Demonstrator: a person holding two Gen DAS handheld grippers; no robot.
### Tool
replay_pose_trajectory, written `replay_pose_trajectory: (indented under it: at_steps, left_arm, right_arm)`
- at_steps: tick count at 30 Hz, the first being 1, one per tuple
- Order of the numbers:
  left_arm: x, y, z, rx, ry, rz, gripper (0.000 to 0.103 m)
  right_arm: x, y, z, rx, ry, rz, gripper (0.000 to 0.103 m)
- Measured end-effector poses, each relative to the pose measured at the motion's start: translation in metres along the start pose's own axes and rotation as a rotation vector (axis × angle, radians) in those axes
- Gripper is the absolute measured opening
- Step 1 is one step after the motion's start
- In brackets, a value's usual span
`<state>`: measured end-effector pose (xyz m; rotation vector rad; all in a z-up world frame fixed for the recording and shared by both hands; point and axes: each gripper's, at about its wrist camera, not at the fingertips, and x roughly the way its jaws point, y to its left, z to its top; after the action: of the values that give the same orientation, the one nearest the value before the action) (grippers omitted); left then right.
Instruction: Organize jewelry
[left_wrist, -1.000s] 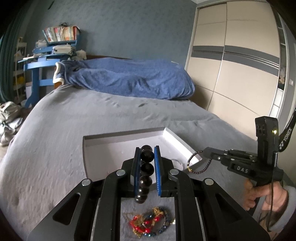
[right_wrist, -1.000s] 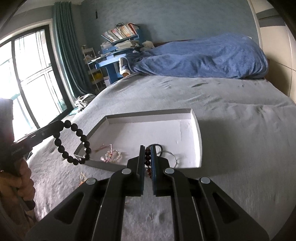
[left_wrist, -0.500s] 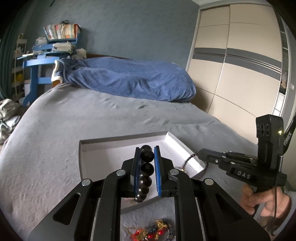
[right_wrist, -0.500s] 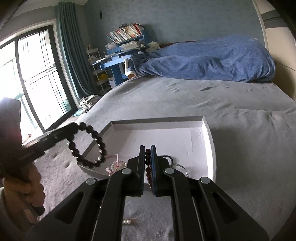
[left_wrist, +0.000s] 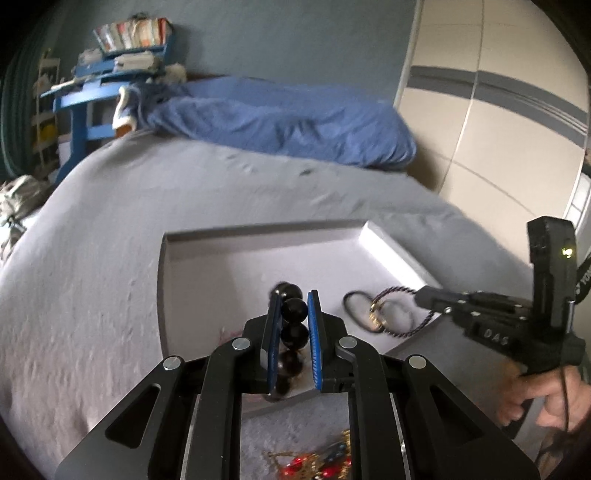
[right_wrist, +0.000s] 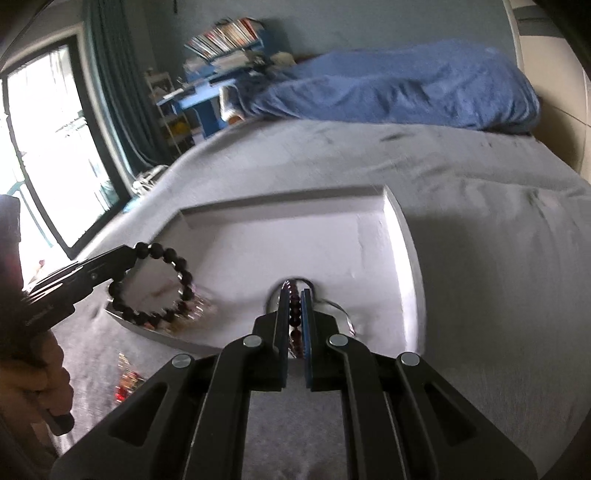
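Bedroom scene: a grey bedspread (right_wrist: 480, 240) carries a shallow white tray (right_wrist: 402, 236). Step in hand, as judged: delivering two bracelets into the tray. The left gripper (left_wrist: 292, 306) pinches a black bead bracelet (right_wrist: 155, 284), its loop hanging over the tray's near-left edge. The right gripper (right_wrist: 294, 295) pinches a dark red bead bracelet (right_wrist: 294, 317) over the tray's near-right part, beside a black ring (left_wrist: 356, 310). Next, each should lower, then part its fingers. Red-and-gold jewelry (left_wrist: 317, 465) lies on the bedspread, nearer than the tray.

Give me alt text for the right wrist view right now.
The right hand-held gripper is shut on a dark red bead bracelet over a white tray on a grey bed. At left, the left hand-held gripper dangles a black bead bracelet.
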<state>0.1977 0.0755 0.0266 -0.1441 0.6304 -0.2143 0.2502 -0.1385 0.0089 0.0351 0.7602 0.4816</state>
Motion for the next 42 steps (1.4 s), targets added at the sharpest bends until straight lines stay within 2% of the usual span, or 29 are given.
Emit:
replay_pose_trajectory:
  at_steps: [4,12,13,15,17,21,24,33,42]
  left_arm:
    - [0.006,0.003,-0.005,0.002,0.036,0.022,0.015]
    - [0.014,0.008,-0.01,-0.017,0.073,0.041,0.016]
    - [0.014,0.008,-0.011,-0.019,0.078,0.041,0.019]
    - [0.014,0.008,-0.012,-0.023,0.076,0.044,0.035]
    - [0.013,0.007,-0.012,-0.019,0.07,0.049,0.042]
    - [0.008,0.007,-0.013,-0.013,0.051,0.056,0.058]
    - [0.002,0.009,-0.014,-0.016,0.034,0.047,0.064]
    - [-0.016,0.009,-0.021,-0.005,0.012,0.053,0.073]
    - [-0.034,0.009,-0.044,0.022,0.043,0.053,0.074]
  right_arm:
    - [0.004,-0.004,-0.007,0.001,0.024,-0.028,0.006]
    - [0.005,-0.006,-0.011,0.015,0.03,-0.022,0.007]
    - [0.005,-0.007,-0.011,0.017,0.028,-0.02,0.008]
    - [0.004,-0.008,-0.01,0.02,0.024,-0.014,0.014]
    - [0.0,-0.009,-0.01,0.027,0.015,-0.009,0.03]
    - [-0.008,-0.011,-0.011,0.041,-0.008,0.002,0.036]
    - [-0.015,-0.012,-0.012,0.05,-0.026,0.005,0.041]
    - [-0.03,-0.007,-0.026,0.042,-0.031,-0.008,0.042]
    - [-0.031,0.006,-0.052,0.032,0.016,0.024,0.042]
